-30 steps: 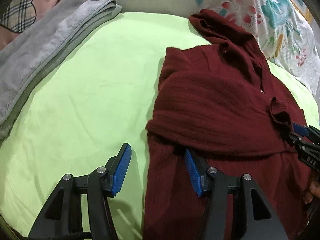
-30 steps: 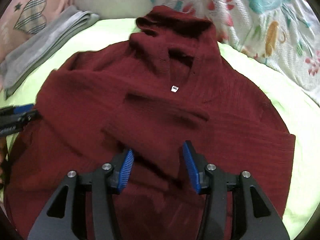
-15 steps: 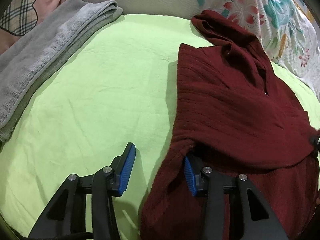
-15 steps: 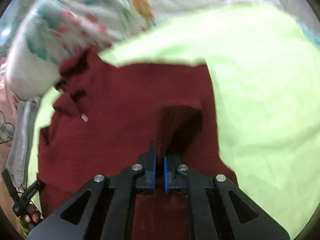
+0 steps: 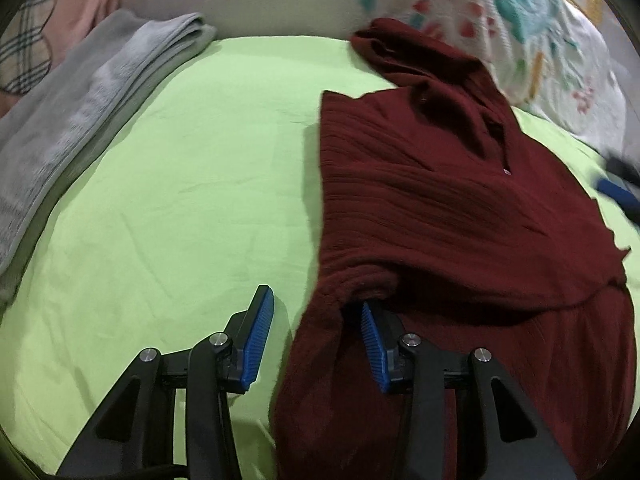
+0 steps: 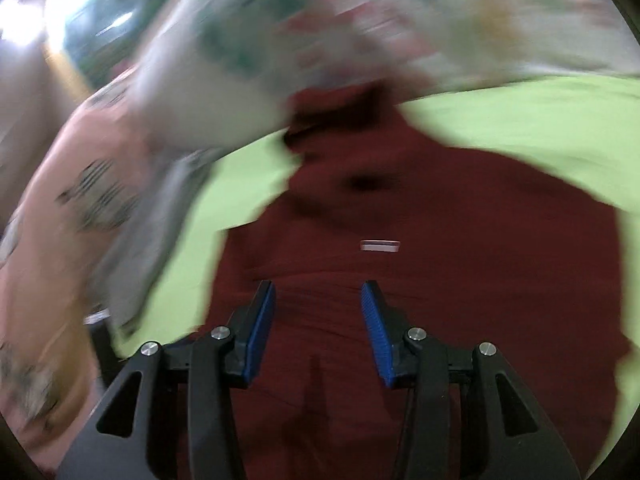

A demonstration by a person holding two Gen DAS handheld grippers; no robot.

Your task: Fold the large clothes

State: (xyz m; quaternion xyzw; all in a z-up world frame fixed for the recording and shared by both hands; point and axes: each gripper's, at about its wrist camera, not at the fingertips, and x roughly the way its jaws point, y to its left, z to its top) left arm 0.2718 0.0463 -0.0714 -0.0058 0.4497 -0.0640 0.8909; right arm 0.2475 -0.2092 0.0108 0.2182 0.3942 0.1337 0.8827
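Left claw point(image 5: 316, 332) spread wide, nothing gripped; blue ribbed pads on black angular arms. Its right pad sits tucked under a rolled fold of the sweater's left edge, its left pad over bare sheet. Right claw point(image 6: 318, 322) also spread wide and holding nothing, hovering above the sweater's middle; that view is heavily motion-blurred. Sweater point(image 5: 460, 216): dark maroon rib knit, soft and thick, lying on the bed with its sides folded in to a rough oblong; hood or collar end bunched toward the pillows, a small white label point(image 6: 379, 245) showing on the upper layer. Left long edge runs fairly straight, then thickens into a rounded roll near the left claw; lower part spreads wider toward the camera. Bed sheet point(image 5: 180, 200): lime green, smooth cotton look, shallow creases, broad bare stretch to the sweater's left and a narrower strip to its right. Grey towel point(image 5: 80, 120): fleecy, folded in long layers, along the far left bed edge, well apart from the sweater. Floral pillow point(image 5: 520, 32) in white, teal and red lies behind the hood end; pink pillow point(image 5: 48, 32) with plaid heart at far left.
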